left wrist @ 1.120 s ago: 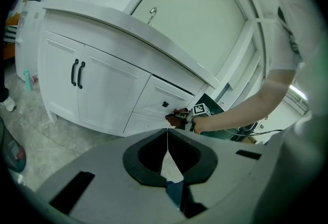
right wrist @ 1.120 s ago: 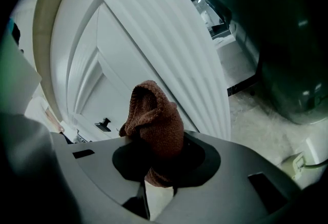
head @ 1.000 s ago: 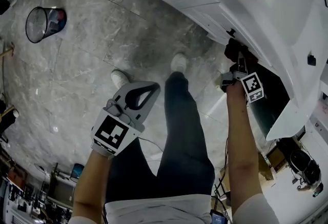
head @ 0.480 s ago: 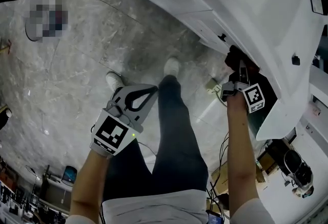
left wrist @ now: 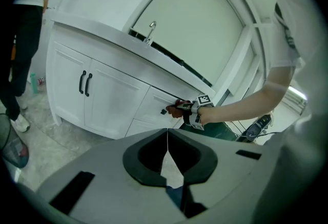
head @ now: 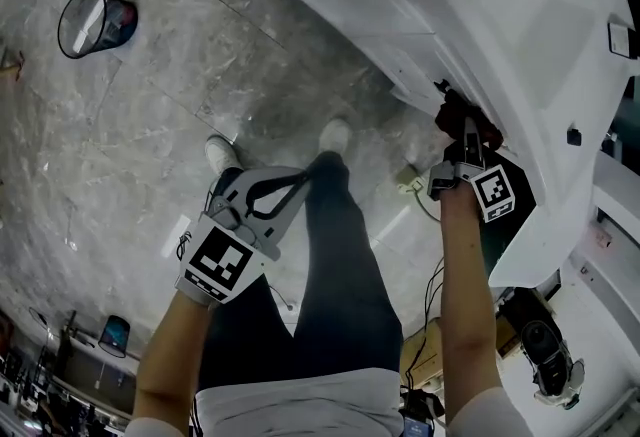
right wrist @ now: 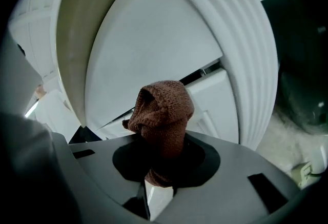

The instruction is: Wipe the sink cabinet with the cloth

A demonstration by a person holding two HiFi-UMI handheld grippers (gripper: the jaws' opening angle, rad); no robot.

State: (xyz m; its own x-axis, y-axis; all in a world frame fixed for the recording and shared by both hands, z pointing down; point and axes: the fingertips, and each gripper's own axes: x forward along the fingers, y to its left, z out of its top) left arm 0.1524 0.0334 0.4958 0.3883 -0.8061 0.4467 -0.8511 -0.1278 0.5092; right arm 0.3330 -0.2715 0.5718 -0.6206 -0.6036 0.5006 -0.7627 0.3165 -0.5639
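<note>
Right hand-held gripper (right wrist: 161, 166) clamps the cloth (right wrist: 163, 107); I'd press it flat against the sink cabinet (right wrist: 154, 38). Left hand-held gripper (left wrist: 167, 146) is closed, empty.

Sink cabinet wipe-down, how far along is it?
Done: the cloth is clamped in the right gripper. In hand: it is held at a drawer front of the sink cabinet, contact unclear. Left: no wiped patch shows, so the fronts remain; the left gripper hangs shut and empty.

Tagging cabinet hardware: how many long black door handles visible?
2: left-door handle and right-door handle, side by side on the cabinet front. Others may be hidden.
</note>
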